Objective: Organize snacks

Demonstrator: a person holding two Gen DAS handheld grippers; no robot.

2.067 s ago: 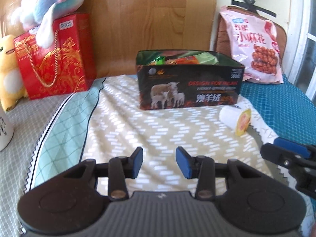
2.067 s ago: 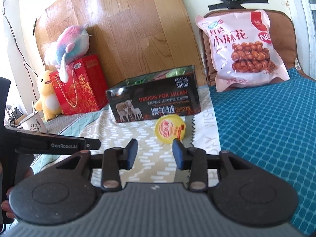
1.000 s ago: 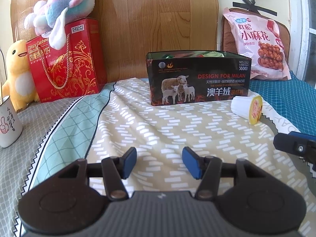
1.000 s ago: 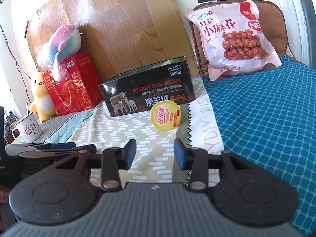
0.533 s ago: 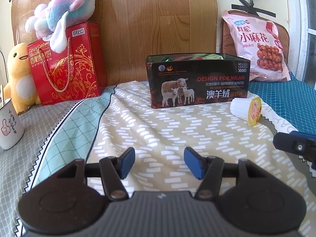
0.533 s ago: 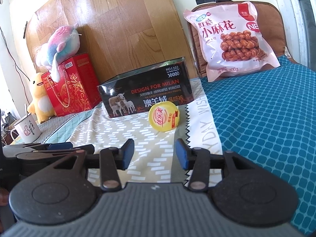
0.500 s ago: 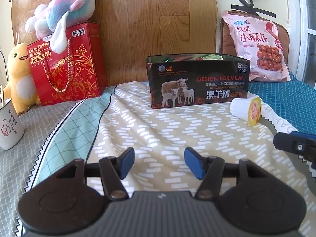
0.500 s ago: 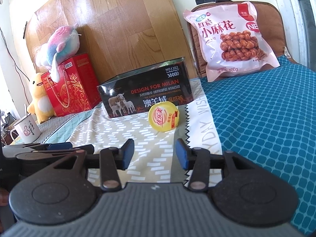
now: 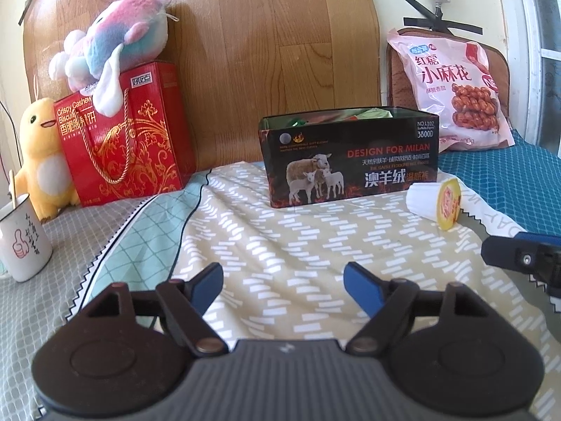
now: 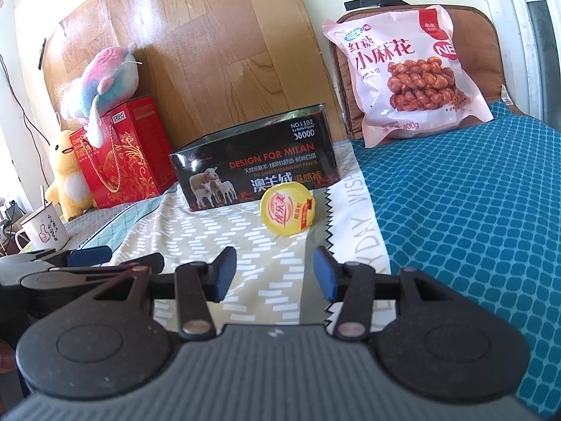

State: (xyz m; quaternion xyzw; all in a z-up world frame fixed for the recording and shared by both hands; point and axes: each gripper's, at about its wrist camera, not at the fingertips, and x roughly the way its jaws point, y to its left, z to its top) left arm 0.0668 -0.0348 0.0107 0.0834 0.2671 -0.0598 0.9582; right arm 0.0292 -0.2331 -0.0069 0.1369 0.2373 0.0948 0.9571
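Observation:
A black tin box (image 9: pixel 350 161) printed with sheep stands open-topped on the bed and holds several snack packets; it also shows in the right wrist view (image 10: pixel 256 172). A small yellow-lidded pudding cup (image 10: pixel 287 212) lies on its side just in front of the box's right end, also visible in the left wrist view (image 9: pixel 436 203). A pink bag of fried twists (image 10: pixel 406 73) leans on a brown cushion at the back right (image 9: pixel 455 94). My left gripper (image 9: pixel 282 289) is open and empty. My right gripper (image 10: pixel 273 272) is open and empty, a short way before the cup.
A red gift bag (image 9: pixel 122 133) with a plush toy (image 9: pixel 112 52) on top stands at the left by a yellow plush duck (image 9: pixel 38 154). A white mug (image 9: pixel 22 242) stands at the left edge. A wooden headboard (image 9: pixel 263 35) backs the bed.
Both grippers' jaws have opened wider. The right gripper has moved slightly closer to the pudding cup. The objects have not moved.

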